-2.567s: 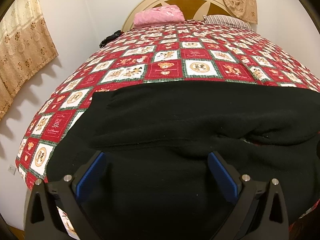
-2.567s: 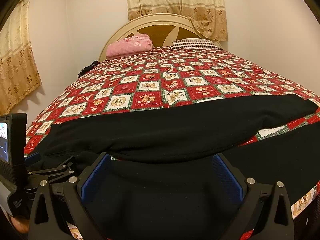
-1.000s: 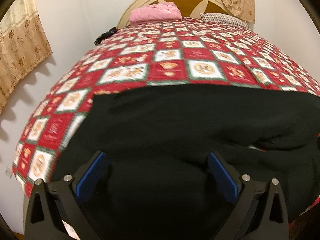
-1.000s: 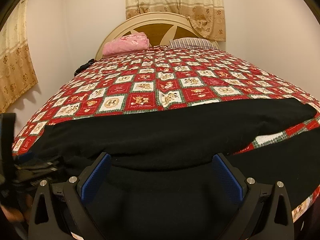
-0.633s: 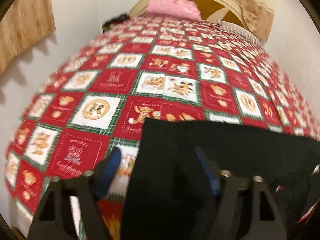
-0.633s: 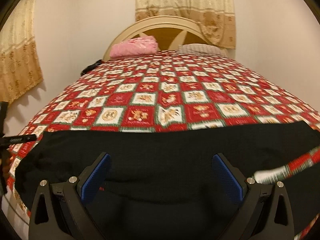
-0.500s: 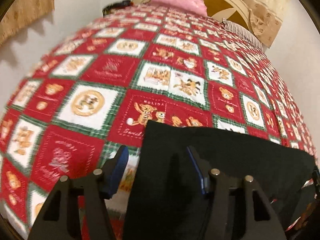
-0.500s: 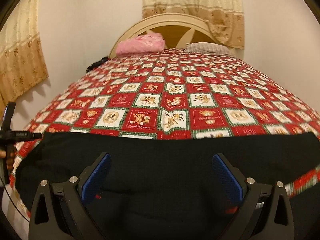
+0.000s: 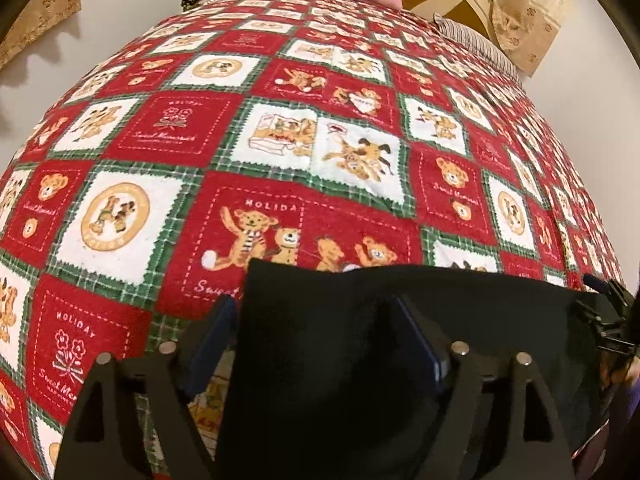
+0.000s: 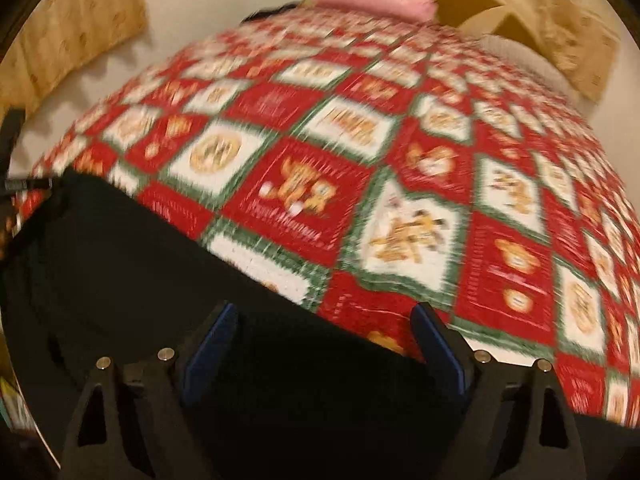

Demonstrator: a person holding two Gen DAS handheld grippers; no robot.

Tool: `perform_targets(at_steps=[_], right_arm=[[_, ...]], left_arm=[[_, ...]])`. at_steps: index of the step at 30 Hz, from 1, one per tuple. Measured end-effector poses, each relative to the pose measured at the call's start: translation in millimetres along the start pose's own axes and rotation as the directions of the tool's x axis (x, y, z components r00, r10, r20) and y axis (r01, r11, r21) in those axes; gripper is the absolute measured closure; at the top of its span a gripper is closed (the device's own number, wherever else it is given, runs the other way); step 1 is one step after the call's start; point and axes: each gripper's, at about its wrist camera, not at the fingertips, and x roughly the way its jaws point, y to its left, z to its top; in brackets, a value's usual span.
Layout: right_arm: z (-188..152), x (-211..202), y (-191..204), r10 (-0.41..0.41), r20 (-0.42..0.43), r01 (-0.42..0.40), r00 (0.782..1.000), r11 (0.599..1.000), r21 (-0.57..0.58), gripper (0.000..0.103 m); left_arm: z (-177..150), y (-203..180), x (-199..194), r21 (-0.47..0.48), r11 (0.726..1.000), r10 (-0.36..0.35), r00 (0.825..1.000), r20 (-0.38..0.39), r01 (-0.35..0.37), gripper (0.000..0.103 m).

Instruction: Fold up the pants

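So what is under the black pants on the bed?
Under the black pants lies the red patchwork bedspread, showing around their edges. Whatever else lies beneath is covered.

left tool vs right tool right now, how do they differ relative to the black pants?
The left tool straddles the corner edge of the black pants, one finger over bare quilt; the right tool sits over the pants' long edge. The left tool's jaws are opening; the right tool's are closing. The left view is sharp, the right blurred. Both have blue pads and neither presses the fabric.
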Motion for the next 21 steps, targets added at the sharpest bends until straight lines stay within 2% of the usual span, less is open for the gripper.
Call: perform_targets(at_steps=[2,4,5,6,7,8,10,14,16,19,21], right_arm=[[-1.4,0.7,6.4,0.004,0.013,-0.003,1.000,0.999,-0.048,0.015],[-0.9,-4.4,10.3,0.079,0.004,-0.079,0.997,0.994,-0.072,0.051],[-0.9,-7.6,12.5,0.049,0.010,-0.048,0.999,0.995,-0.088,0.059],[-0.3,-9.3,15.0,0.013,0.006,-0.012,1.000,0.994,-0.113,0.078],[0.6,-11.3,15.6,-0.011,0.001,0.011,1.000,0.992,-0.130,0.089],[1.5,-16.8,12.3,-0.006,0.002,0.006,1.000,0.993,-0.119,0.092],[5.4,-29.4,0.4,0.012,0.036,-0.009,0.999,0.998,-0.067,0.098],[15.7,-77.9,-17.7,0.038,0.213,-0.056,0.976,0.995,0.079,0.102],[19.6,-93.4,-12.5,-0.007,0.258,-0.015,0.966,0.997,0.081,0.102],[21.3,-114.9,-2.0,-0.026,0.326,-0.002,0.945,0.996,0.088,0.102],[19.7,-134.5,1.1,-0.017,0.385,-0.025,0.923,0.994,0.103,0.102]], left_arm=[[1.2,-0.9,1.7,0.009,1.000,0.004,1.000,-0.002,-0.004,0.017],[1.8,-4.1,3.3,0.033,0.999,0.016,1.000,0.004,-0.016,0.020],[2.1,-5.7,3.4,0.042,0.999,0.028,0.999,0.017,-0.028,0.024],[2.6,-6.4,3.4,0.043,0.998,0.044,0.999,0.027,-0.045,0.037],[3.4,-5.9,2.8,0.039,0.998,0.055,0.998,0.034,-0.056,0.049],[4.8,-4.5,1.6,0.032,0.999,0.040,0.999,0.036,-0.041,0.056],[7.0,0.9,-4.5,-0.003,1.000,-0.008,0.998,0.056,0.008,0.081],[14.8,1.5,-15.5,-0.032,0.998,-0.042,0.994,0.102,0.045,0.081],[19.6,-3.1,-24.5,-0.029,0.998,-0.046,0.989,0.137,0.051,0.083],[22.5,-5.5,-52.7,-0.034,0.997,-0.060,0.970,0.237,0.070,0.083],[21.4,-6.4,-67.4,-0.030,0.996,-0.068,0.953,0.296,0.081,0.083]])
